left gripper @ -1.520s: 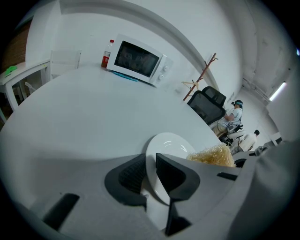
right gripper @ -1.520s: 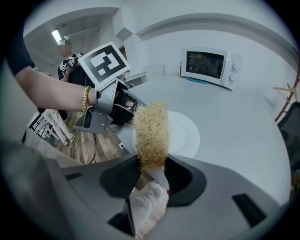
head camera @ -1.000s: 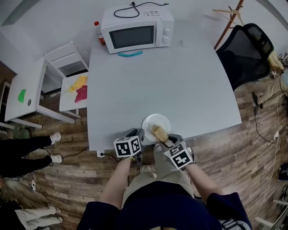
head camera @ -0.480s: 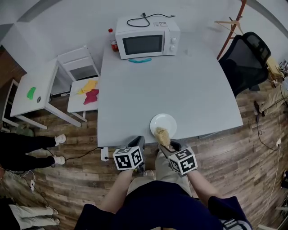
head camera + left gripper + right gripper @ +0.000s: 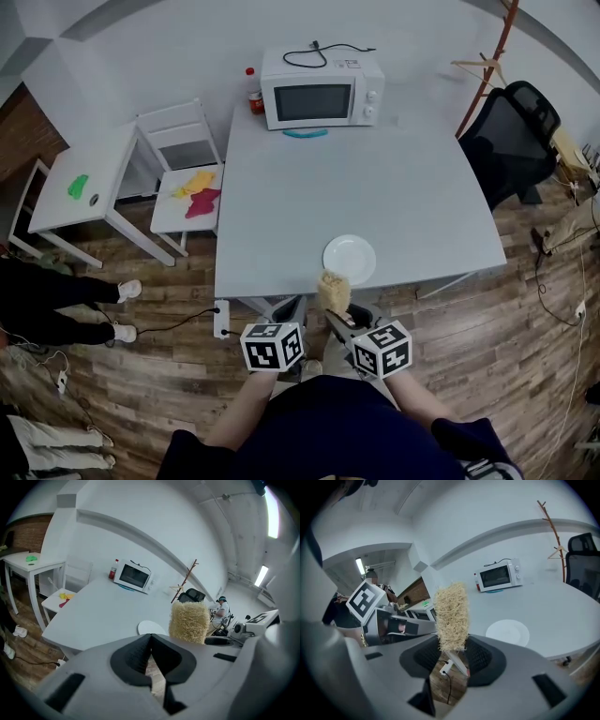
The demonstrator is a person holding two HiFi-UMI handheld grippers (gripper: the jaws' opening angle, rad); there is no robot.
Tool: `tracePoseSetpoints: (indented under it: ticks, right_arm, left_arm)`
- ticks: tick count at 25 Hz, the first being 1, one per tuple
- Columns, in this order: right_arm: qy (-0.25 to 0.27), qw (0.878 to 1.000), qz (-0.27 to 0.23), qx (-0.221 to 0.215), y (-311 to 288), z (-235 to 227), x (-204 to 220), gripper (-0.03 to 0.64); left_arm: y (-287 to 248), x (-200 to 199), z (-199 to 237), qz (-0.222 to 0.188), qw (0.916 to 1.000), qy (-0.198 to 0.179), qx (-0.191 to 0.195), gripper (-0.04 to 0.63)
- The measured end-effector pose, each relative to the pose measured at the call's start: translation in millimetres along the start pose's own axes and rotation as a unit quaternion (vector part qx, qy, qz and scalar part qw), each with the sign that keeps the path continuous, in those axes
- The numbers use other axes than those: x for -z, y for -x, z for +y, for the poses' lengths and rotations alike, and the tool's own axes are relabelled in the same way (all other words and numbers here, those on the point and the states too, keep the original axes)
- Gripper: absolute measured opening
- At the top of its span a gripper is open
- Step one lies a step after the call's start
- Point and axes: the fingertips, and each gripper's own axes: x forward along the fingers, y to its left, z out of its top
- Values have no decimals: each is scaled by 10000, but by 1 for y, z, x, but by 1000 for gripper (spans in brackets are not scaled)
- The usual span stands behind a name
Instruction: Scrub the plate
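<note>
A white plate [image 5: 349, 258] lies near the front edge of the grey table [image 5: 347, 178], also seen as the plate [image 5: 149, 627] and the plate [image 5: 507, 633]. My right gripper [image 5: 336, 312] is shut on a tan loofah scrubber [image 5: 333, 290], held upright off the table's front edge; the scrubber [image 5: 451, 617] stands between its jaws. My left gripper [image 5: 288, 317] hangs beside it, in front of the table; its jaws have just been closing and now meet with nothing between them [image 5: 150, 646]. The scrubber [image 5: 189, 621] shows to its right.
A white microwave [image 5: 322, 87] with a red-capped bottle [image 5: 250, 90] and a teal object [image 5: 306, 133] stands at the table's far edge. White side tables [image 5: 89, 178] and a chair [image 5: 187, 192] with coloured cloths are left, a black office chair [image 5: 511, 131] right. A person's legs [image 5: 56, 300] are at far left.
Both grippers have pulled back from the plate, off the table's front edge, and risen. The scrubber left the plate with the right gripper. The left jaws have closed empty.
</note>
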Motion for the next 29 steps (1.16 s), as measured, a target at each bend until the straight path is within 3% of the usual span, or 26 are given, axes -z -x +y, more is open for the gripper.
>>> tracePoseSetpoints:
  ticks: [13,29]
  right_arm:
    - [-68,9996,-246,-76,7,7,-2,153]
    - [-278,9994,-228,1,7,-12,-3,153]
  left_arm:
    - [13,-2,-5,-229,9997,9,32,18]
    - [-6,-2,-12,-135,9998,-40,133,18]
